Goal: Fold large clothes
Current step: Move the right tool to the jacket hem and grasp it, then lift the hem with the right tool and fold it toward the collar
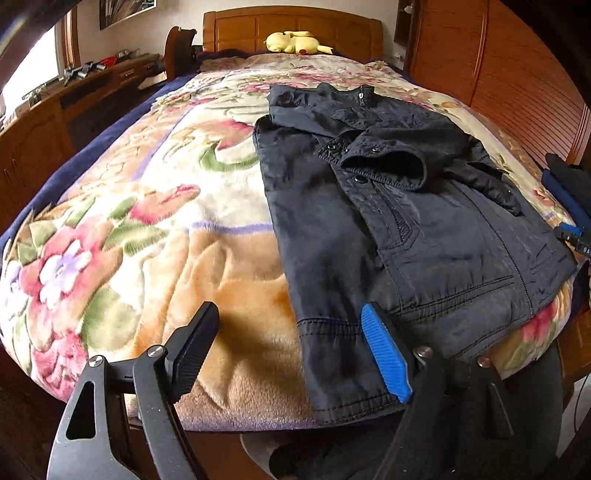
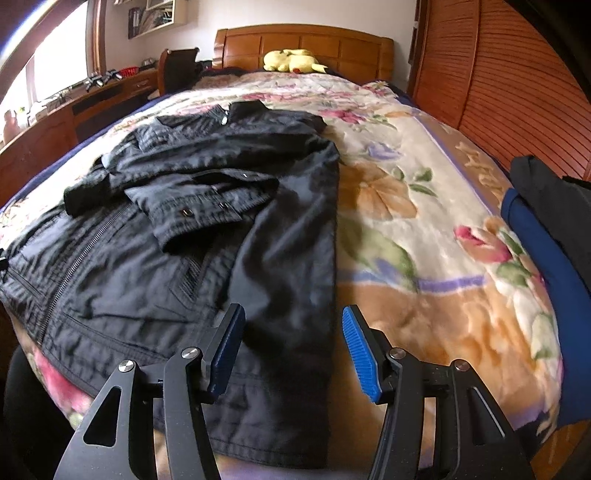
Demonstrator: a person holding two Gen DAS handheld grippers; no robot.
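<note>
A black jacket [image 1: 388,206] lies flat on the flowered blanket [image 1: 166,229], collar toward the headboard, both sleeves folded in across its front. My left gripper [image 1: 290,325] hovers open over the jacket's near left hem corner, nothing between its fingers. In the right wrist view the same jacket [image 2: 184,229] fills the left half, its straight right side edge running toward me. My right gripper [image 2: 293,328] stands open above the jacket's near right hem corner, its pads apart from the cloth.
A yellow plush toy [image 1: 295,42] rests by the wooden headboard [image 1: 291,26]. Folded dark and blue clothes [image 2: 554,236] are stacked at the bed's right edge. A wooden slatted wardrobe [image 2: 498,81] stands right; a desk with a chair [image 2: 110,92] stands left.
</note>
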